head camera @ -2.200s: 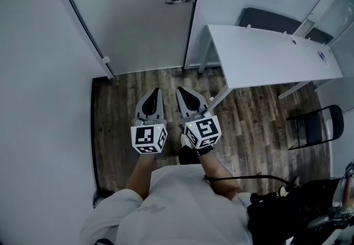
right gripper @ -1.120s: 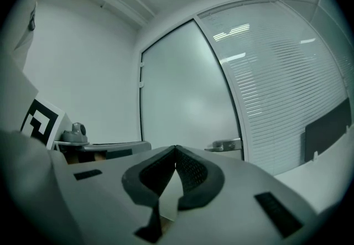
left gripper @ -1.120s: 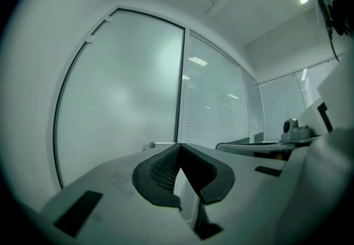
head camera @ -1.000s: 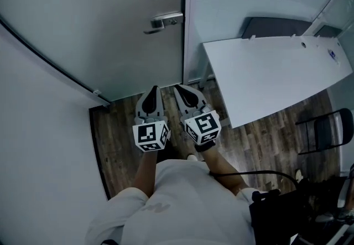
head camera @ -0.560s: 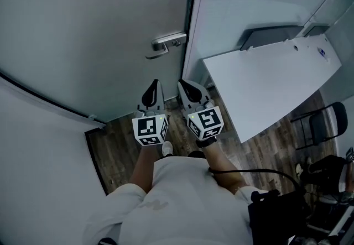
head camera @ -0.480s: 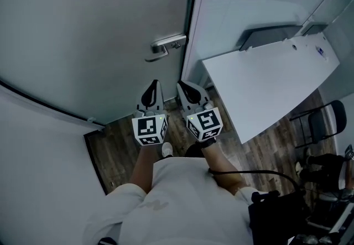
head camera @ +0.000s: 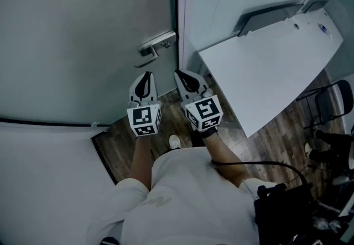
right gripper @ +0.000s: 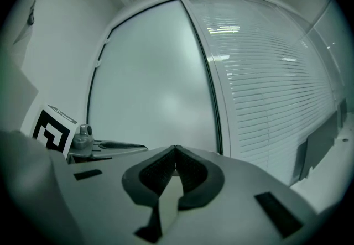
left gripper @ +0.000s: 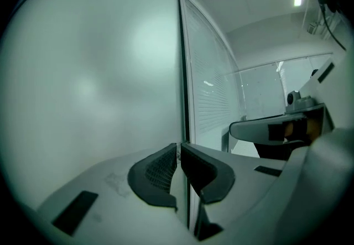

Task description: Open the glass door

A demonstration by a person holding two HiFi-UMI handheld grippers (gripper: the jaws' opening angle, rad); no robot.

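left tongs [head camera: 146,76] and right tongs [head camera: 180,75] are both clenched on nothing, side by side. over the last second the person has closed in on the glass door [head camera: 83,28], which looks shut. its handle [head camera: 154,49] now lies just ahead of the left tongs, untouched, so a grab looks near. the white bench [head camera: 271,67] crowds the right side, with a black chair [head camera: 332,107] beyond it.
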